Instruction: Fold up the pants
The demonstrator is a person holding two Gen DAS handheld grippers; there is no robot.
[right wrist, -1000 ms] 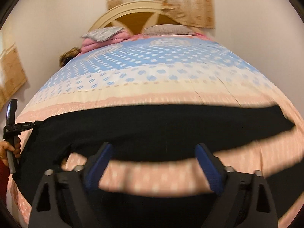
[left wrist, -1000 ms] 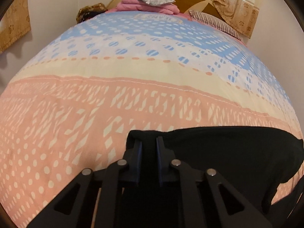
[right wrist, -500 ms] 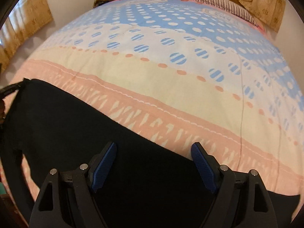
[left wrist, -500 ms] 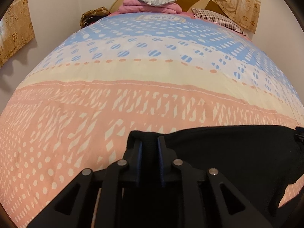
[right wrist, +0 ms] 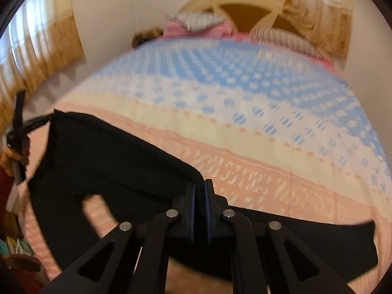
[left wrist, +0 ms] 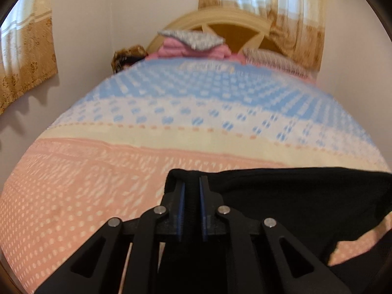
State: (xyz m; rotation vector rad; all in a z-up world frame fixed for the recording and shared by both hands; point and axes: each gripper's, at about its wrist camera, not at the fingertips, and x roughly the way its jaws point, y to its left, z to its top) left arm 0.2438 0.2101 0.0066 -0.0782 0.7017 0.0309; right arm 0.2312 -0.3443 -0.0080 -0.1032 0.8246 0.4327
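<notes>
The black pants [left wrist: 294,196] hang over the near end of the bed, lifted off the bedspread. My left gripper [left wrist: 191,183] is shut on one top corner of the pants. My right gripper [right wrist: 199,188] is shut on the other top corner of the pants [right wrist: 110,161]. In the right wrist view the fabric is stretched between the two grippers, and the left gripper [right wrist: 36,122] shows at the far left in a hand. A lower part of the pants [right wrist: 318,242] trails to the right.
The bed is covered by a bedspread [left wrist: 196,122] with pink, cream and blue bands. Folded pink cloth and a grey pillow [left wrist: 193,41] lie by the headboard [left wrist: 245,24]. A striped pillow [left wrist: 274,61] is at the back right. Curtains [left wrist: 27,54] hang on the walls.
My right gripper was open over the pants and has shut on a corner of them. Both grippers have lifted, and the views now tilt up toward the headboard.
</notes>
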